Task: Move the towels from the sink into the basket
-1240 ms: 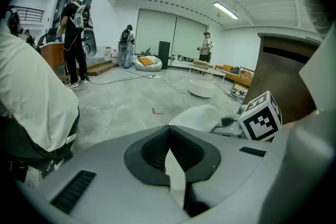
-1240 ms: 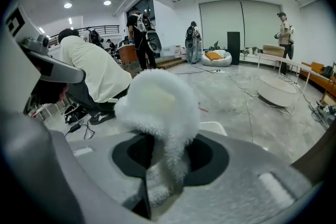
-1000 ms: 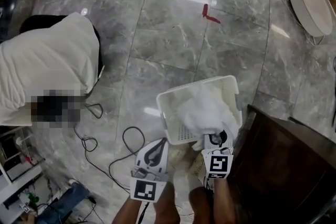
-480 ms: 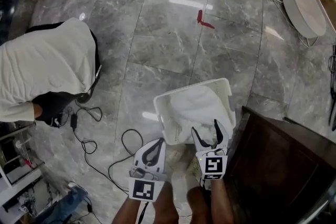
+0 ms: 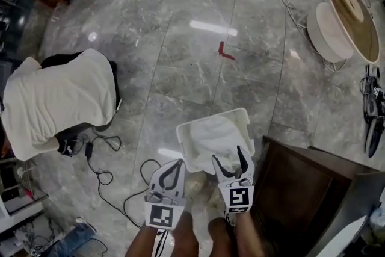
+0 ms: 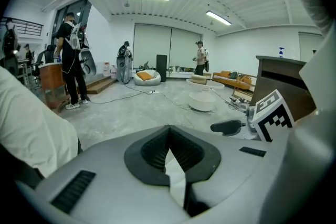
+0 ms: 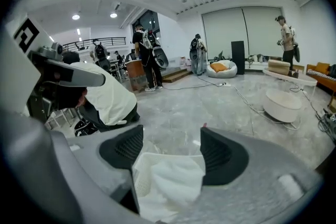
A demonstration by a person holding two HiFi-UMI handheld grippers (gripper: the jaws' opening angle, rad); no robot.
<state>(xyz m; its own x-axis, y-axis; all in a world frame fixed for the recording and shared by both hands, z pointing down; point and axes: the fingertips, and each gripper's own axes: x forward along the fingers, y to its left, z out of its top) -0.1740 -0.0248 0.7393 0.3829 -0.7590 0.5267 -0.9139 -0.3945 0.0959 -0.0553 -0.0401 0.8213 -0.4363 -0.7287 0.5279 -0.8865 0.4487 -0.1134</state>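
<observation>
In the head view, the white towel lies in the white basket on the floor, with the left gripper and right gripper at its near edge. The left gripper view shows that gripper's jaws pressed together on nothing. In the right gripper view the jaws, which have just been opening, stand spread above the towel in the basket, with nothing between them.

left hand-held gripper: pale grey plastic shell, smooth and rounded, tapering into two curved jaws.
right hand-held gripper: same pale grey shell and curved jaws.
pads: black, finely ribbed, lining each jaw's inner face.
left marker cube: white faces with black square patterns.
right marker cube: white, black square pattern on top.
</observation>
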